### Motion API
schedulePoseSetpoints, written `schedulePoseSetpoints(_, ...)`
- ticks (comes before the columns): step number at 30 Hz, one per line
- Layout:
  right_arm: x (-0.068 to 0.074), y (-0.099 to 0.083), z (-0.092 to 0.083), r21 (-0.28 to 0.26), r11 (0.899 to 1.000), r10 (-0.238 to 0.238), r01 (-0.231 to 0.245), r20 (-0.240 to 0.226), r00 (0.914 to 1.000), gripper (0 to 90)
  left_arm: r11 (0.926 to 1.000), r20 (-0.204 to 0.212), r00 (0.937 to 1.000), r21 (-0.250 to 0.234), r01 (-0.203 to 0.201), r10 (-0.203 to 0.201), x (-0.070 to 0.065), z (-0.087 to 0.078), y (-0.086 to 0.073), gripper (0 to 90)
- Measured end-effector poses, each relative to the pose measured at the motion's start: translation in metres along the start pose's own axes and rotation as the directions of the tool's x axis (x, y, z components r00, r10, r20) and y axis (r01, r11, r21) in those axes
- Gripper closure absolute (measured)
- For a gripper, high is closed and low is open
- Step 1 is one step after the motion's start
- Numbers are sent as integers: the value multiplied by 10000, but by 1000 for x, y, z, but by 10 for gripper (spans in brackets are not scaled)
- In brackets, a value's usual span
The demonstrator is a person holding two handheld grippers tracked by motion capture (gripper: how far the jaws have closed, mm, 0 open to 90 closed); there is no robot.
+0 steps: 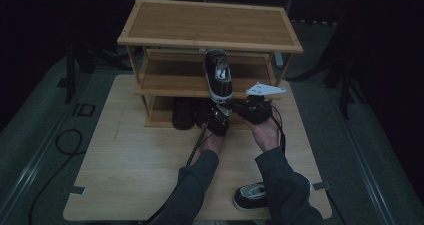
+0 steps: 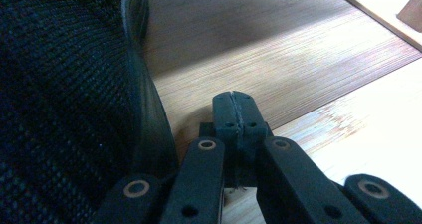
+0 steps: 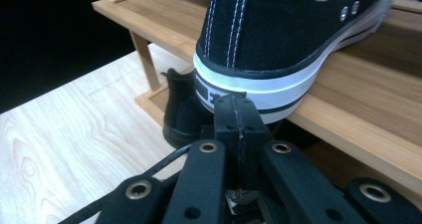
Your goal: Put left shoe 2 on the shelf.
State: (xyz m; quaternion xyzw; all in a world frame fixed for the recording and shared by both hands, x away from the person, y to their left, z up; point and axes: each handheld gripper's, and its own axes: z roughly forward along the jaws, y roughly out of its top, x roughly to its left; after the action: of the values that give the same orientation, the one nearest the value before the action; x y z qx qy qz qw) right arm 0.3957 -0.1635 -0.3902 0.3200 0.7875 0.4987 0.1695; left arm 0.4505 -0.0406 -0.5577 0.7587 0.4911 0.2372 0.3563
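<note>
A black-and-white sneaker (image 1: 218, 77) lies on the middle shelf of a wooden shoe rack (image 1: 210, 22), its heel hanging over the front edge. My right gripper (image 1: 235, 105) is shut and empty. In the right gripper view its tips (image 3: 235, 104) sit right at the white sole of that sneaker's heel (image 3: 249, 82). My left gripper (image 1: 214, 116) is shut too, low at the bottom shelf. The left gripper view has its closed tips (image 2: 235, 102) over the shelf board, beside a black knit shoe (image 2: 59, 99). Whether either gripper touches a shoe I cannot tell.
Dark shoes (image 1: 182, 114) stand on the bottom shelf. A second black-and-white sneaker (image 1: 250, 196) lies at the front edge of the light wooden table (image 1: 125, 175), by the right forearm. A cable (image 1: 65, 145) curls on the floor at the left.
</note>
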Motion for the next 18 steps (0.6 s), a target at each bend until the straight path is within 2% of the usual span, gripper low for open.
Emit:
schedulePoseSetpoints(5,-6,0,-2,-44,9999,138,-137,261,9996,900,10000,-25,10000,-5,-13,13,0,0,0,900)
schedulePoseSetpoints(18,-7,3,9,90,9998,199,-199,-8,9998,900,10000,-58,10000,8,-17,17,-1,0,0,900)
